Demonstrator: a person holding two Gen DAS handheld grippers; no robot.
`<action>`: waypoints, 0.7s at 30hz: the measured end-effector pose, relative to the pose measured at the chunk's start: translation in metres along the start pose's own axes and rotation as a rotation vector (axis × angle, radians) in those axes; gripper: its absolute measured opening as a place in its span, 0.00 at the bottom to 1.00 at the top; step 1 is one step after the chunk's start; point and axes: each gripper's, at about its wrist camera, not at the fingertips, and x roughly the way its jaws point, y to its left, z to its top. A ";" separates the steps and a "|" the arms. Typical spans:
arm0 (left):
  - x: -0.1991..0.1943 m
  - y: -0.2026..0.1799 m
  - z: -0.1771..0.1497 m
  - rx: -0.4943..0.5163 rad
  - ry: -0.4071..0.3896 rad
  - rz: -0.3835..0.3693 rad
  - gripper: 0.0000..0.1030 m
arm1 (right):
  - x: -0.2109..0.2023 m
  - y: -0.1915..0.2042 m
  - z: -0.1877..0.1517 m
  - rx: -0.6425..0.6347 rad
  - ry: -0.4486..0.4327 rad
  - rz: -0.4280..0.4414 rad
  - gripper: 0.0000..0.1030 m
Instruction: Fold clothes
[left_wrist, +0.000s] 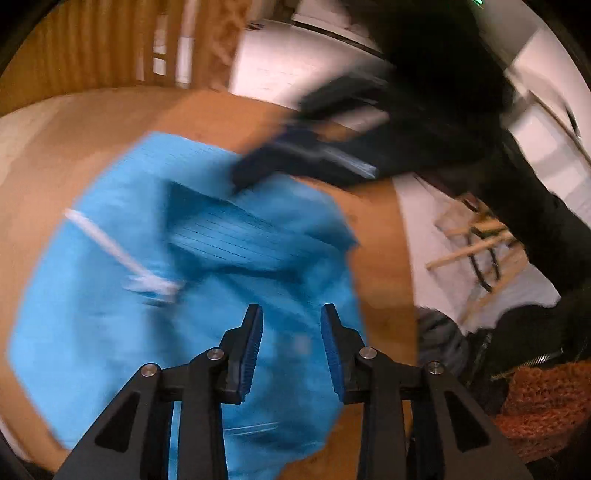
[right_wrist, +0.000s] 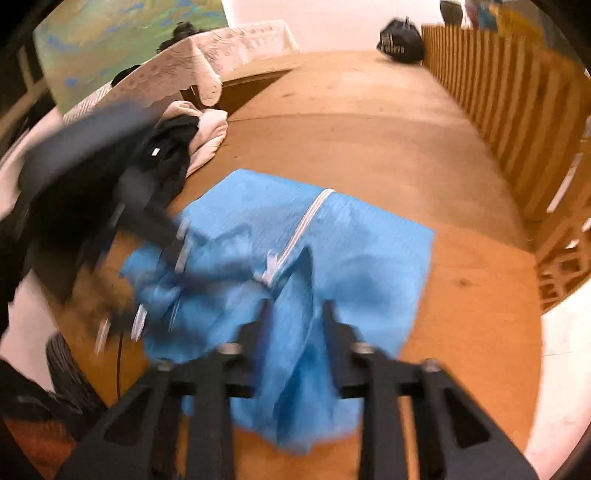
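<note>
A bright blue garment (left_wrist: 110, 314) with a white zipper (left_wrist: 107, 243) lies rumpled on a wooden table (left_wrist: 380, 258). My left gripper (left_wrist: 291, 314) hovers open over its near part, with nothing between the pads. My right gripper (left_wrist: 295, 158) is a dark blur at the garment's far edge. In the right wrist view the blue garment (right_wrist: 369, 251) spreads ahead, zipper (right_wrist: 306, 221) running away from me. My right gripper (right_wrist: 297, 306) stands open above a raised fold of the cloth. The left gripper (right_wrist: 155, 221) blurs over the garment's left side.
A pile of cream and black clothes (right_wrist: 199, 133) sits at the table's (right_wrist: 351, 129) far left. A wooden slatted rail (right_wrist: 517, 122) runs along the right. A black bag (right_wrist: 400, 40) sits far back. An orange knit (left_wrist: 546, 406) and a dark sleeve (left_wrist: 535, 206) are right of the table.
</note>
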 end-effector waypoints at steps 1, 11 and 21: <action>0.003 -0.005 0.000 0.007 -0.004 -0.011 0.30 | 0.010 -0.003 0.004 0.016 0.011 0.028 0.05; 0.010 -0.028 0.027 0.107 -0.102 -0.059 0.39 | 0.031 -0.014 0.010 0.146 0.052 0.126 0.05; 0.051 -0.018 0.013 0.072 0.011 -0.095 0.39 | 0.053 -0.007 0.009 0.073 0.117 0.024 0.04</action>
